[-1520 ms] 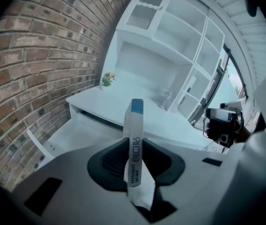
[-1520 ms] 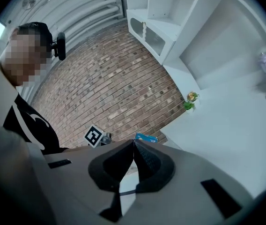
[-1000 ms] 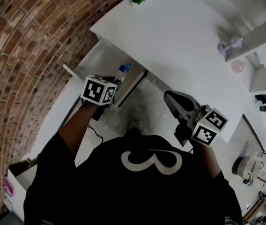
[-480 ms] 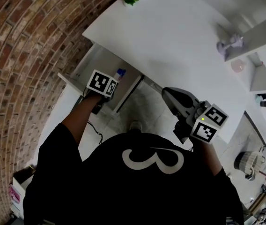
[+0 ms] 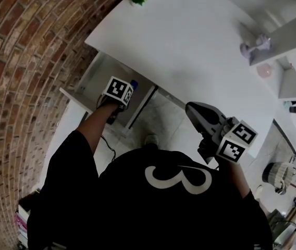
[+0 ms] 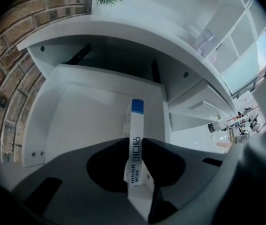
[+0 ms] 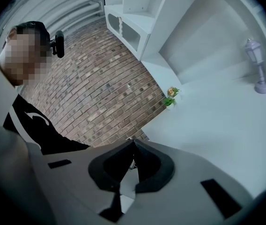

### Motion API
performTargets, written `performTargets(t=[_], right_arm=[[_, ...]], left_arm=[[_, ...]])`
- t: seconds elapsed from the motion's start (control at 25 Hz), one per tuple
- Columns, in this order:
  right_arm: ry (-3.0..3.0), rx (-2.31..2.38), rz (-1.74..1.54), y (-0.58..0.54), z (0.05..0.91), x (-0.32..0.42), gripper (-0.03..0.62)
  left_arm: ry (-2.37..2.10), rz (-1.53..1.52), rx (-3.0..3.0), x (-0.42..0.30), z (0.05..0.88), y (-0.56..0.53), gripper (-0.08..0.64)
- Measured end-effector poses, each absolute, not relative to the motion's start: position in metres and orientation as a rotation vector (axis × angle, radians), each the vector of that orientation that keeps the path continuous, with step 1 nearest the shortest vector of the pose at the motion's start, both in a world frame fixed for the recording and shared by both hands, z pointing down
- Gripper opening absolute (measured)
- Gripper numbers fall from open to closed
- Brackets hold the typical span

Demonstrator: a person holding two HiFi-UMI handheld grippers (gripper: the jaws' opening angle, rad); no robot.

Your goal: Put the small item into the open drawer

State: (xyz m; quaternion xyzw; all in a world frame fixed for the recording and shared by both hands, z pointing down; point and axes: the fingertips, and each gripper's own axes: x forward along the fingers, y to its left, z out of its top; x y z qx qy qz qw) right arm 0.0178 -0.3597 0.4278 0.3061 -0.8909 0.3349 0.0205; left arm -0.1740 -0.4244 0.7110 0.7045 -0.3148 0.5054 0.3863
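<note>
Left tongs (image 6: 135, 142) clamped narrow on the slim blue-topped box (image 6: 136, 118), upright, centre frame, over the open drawer (image 6: 86, 121) beneath the desk (image 5: 189, 40). Right tongs (image 7: 133, 144) pinched together, empty, lower right. Best lowered well inside the drawer walls, near the floor, before release.

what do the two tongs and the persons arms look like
Both the left tongs and right tongs are dark grey moulded shells tapering forward, each carrying a white cube with black square markers. The person wears a black short-sleeved shirt with a white print.
</note>
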Motion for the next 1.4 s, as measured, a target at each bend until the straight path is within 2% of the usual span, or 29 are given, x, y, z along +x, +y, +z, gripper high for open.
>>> performTargets(t=[0.8, 1.12, 1.4], right_arm=[[-2.720, 0.954, 1.058, -0.362, 0.431, 0.016, 0.009], [-2.754, 0.909, 1.046, -0.363, 0.422, 0.006, 0.012], [-2.779, 0.857, 1.017, -0.358, 0.413, -0.005, 0.014]], left_arm=[[-0.744, 1.249, 1.801, -0.167, 0.740, -0.418, 0.108], [-0.737, 1.112, 1.872, -0.161, 0.715, -0.427, 0.238], [-0.835, 0.827, 1.972, -0.163, 0.643, -0.450, 0.259]])
